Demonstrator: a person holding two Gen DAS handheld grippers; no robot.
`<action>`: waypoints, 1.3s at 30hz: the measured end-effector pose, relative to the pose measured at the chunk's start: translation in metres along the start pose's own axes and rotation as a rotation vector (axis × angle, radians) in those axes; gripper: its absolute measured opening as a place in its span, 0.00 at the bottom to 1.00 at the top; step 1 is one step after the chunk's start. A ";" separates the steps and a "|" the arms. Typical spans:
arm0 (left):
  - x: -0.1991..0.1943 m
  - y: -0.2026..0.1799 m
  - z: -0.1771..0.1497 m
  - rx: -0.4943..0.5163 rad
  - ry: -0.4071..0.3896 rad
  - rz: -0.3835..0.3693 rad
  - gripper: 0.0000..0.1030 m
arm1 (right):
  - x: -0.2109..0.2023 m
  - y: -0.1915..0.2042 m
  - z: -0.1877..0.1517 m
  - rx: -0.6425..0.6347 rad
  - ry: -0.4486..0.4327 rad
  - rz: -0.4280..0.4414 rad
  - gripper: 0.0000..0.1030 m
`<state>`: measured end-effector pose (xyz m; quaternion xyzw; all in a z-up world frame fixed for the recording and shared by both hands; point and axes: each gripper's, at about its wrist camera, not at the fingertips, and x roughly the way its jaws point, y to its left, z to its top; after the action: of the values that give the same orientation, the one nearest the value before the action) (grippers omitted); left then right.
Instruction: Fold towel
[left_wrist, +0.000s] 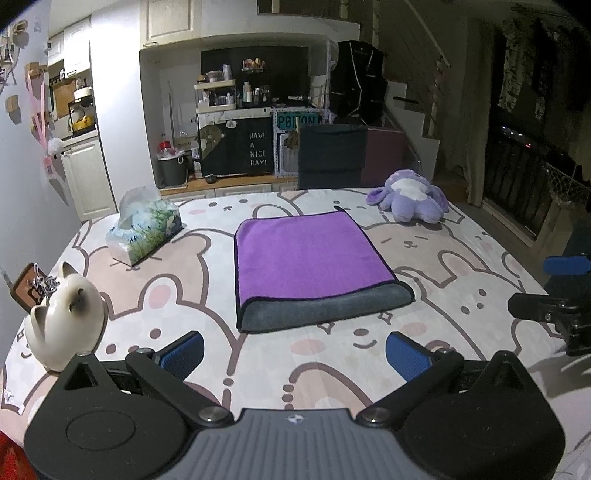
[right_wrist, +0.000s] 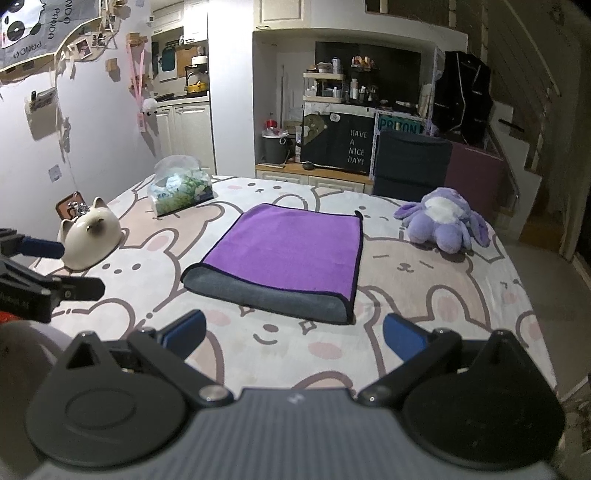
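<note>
A purple towel (left_wrist: 306, 254) with a grey underside lies folded on the rabbit-print table cover, its rolled grey fold facing me; it also shows in the right wrist view (right_wrist: 291, 251). My left gripper (left_wrist: 295, 354) is open and empty, hovering short of the towel's near edge. My right gripper (right_wrist: 293, 338) is open and empty, also just short of the near edge. The right gripper shows at the right edge of the left wrist view (left_wrist: 554, 291), and the left gripper at the left edge of the right wrist view (right_wrist: 44, 266).
A white cat-shaped ceramic pot (left_wrist: 70, 314) stands near left. A tissue pack (left_wrist: 146, 229) lies at the far left. A purple plush toy (left_wrist: 410, 201) sits at the far right. A dark chair (left_wrist: 332, 155) stands behind the table.
</note>
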<state>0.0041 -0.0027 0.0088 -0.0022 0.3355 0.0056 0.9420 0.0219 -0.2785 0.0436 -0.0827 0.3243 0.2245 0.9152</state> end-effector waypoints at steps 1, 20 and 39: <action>0.001 0.001 0.002 0.000 -0.005 0.001 1.00 | 0.000 0.000 0.001 -0.004 -0.007 -0.004 1.00; 0.023 0.003 0.061 0.109 -0.151 0.015 1.00 | 0.032 -0.012 0.033 -0.100 -0.091 -0.062 1.00; 0.097 0.018 0.119 0.107 -0.208 -0.036 1.00 | 0.084 -0.040 0.080 -0.097 -0.180 -0.071 1.00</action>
<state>0.1540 0.0170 0.0396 0.0428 0.2358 -0.0289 0.9704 0.1425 -0.2602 0.0530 -0.1178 0.2262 0.2139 0.9430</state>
